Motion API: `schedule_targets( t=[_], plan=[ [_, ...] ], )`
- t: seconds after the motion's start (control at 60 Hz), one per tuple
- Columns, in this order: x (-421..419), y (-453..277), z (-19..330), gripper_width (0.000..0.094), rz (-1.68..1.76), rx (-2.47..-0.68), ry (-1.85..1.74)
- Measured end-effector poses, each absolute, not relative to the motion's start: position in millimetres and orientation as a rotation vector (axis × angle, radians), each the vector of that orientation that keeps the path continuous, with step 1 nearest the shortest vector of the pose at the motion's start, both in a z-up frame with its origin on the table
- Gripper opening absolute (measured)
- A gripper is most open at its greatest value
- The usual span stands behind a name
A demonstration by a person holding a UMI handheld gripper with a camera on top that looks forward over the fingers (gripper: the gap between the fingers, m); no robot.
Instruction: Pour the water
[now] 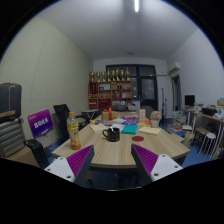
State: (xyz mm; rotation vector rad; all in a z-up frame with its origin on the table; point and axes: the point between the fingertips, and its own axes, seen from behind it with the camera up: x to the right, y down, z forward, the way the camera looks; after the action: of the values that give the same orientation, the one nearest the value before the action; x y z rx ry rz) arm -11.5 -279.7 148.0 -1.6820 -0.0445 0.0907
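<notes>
My gripper (pixel 112 165) is open and empty, its two purple pads (pixel 81 159) spread wide over the near end of a long wooden table (pixel 112 152). A black mug (pixel 110 134) stands on the table beyond the fingers, near the middle. A clear bottle with yellow-orange contents (pixel 73 133) stands upright to the left of the mug, beyond the left finger. Nothing lies between the fingers.
Black office chairs (pixel 42 150) stand along the table's left side, one with a purple sign (pixel 41 123). A teal item (pixel 130 128) and a small round dark-red thing (pixel 138 138) lie on the table. Shelves with bottles (pixel 110 82) line the back wall. Cluttered desks (pixel 205 118) stand at right.
</notes>
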Motion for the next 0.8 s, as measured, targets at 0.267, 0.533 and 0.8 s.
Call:
schedule_targets(
  t=[0.267, 0.533, 0.8],
  plan=[
    [-30.0, -287.0, 141.8, 0.083, 0.1, -1.692, -0.053],
    [-118.8, -230.5, 112.4, 0.0827, 0.148, -1.708, -0.162],
    [-225.4, -120.5, 97.9, 0.0812, 0.159, -1.649, -0.205]
  ],
)
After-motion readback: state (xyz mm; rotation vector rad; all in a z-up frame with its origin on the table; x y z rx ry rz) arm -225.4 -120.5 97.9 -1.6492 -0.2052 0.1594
